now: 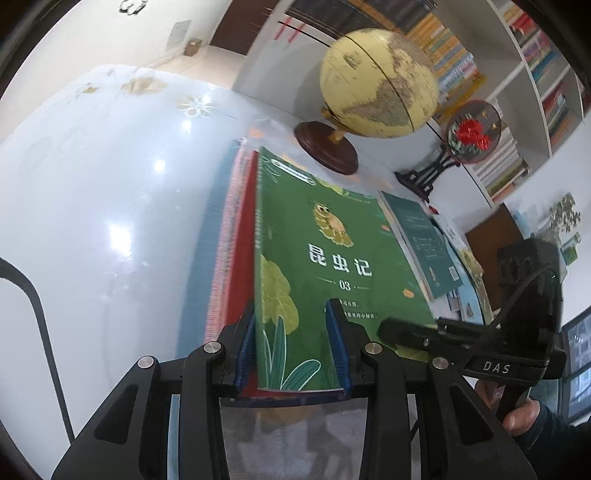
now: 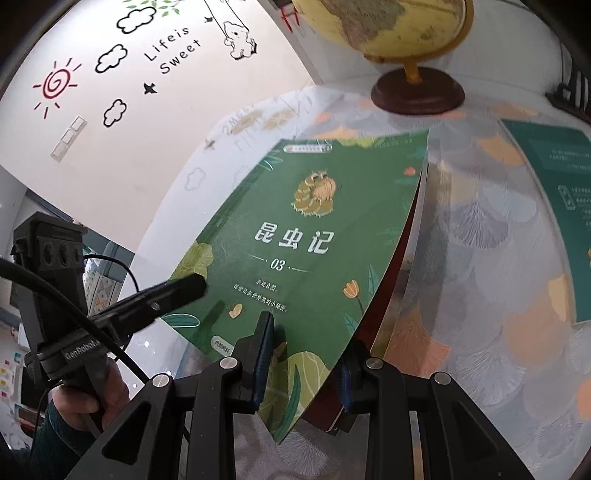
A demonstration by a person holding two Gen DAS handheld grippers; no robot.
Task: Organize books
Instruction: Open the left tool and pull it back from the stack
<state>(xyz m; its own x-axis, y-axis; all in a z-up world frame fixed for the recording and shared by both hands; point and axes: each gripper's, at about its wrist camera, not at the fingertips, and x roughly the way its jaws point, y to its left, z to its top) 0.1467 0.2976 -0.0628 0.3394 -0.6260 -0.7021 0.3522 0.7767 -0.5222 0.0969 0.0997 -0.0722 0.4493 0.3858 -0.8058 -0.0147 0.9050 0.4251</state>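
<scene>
A stack of books is topped by a green book [image 1: 314, 258] [image 2: 295, 240] with white characters and "03" on its cover. Red, pink and blue spines [image 1: 229, 240] show below it. The stack hangs low over the near edge of the glass-topped table [image 1: 110, 184]; whether it rests on the glass I cannot tell. My left gripper [image 1: 291, 347] is shut on the stack's near left corner, one blue pad on the cover and one under it. My right gripper [image 2: 306, 365] grips the near right corner the same way. Each gripper shows in the other's view, the right gripper [image 1: 399, 330] and the left gripper [image 2: 184, 288].
A yellow globe [image 1: 376, 81] [image 2: 388, 22] on a dark wooden base stands behind the stack. To its right are a round embroidered fan on a black stand [image 1: 472, 131] and a teal book [image 1: 424, 240] [image 2: 554, 203] lying flat. Bookshelves [image 1: 517, 74] fill the back wall.
</scene>
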